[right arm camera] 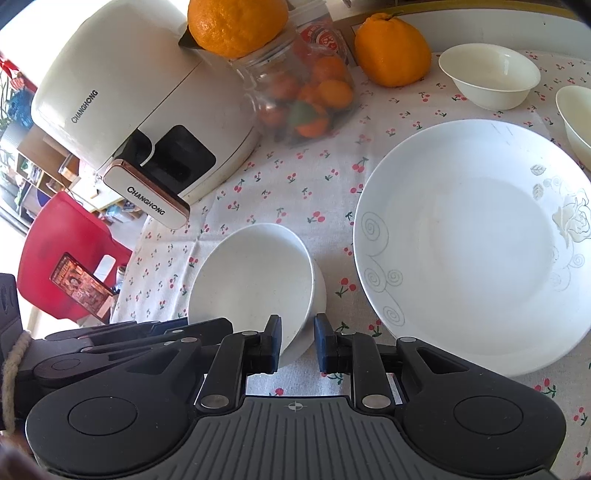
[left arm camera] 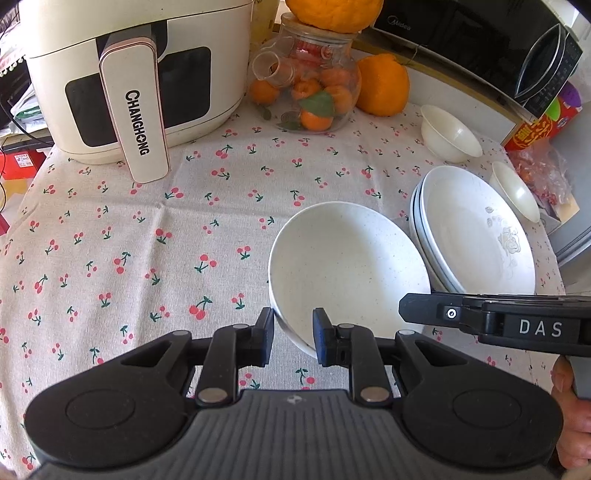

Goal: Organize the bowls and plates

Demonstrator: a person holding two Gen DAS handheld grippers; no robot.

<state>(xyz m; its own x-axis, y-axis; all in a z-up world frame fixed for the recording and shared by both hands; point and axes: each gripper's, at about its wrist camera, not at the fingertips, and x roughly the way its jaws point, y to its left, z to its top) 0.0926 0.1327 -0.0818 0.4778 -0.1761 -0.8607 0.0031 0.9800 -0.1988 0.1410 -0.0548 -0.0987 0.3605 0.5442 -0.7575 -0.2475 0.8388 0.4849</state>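
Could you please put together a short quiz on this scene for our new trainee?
1. True or false: the speckled bowl is gripped at its rim by both the left gripper and the right gripper.
2. What sits on top of the glass jar? A: a large orange. B: a teacup. C: a folded cloth.
3. How many small cream bowls stand beyond the stack of plates?

Key:
1. True.
2. A.
3. Two small cream bowls: one near the loose orange and one at the right edge of the right wrist view.
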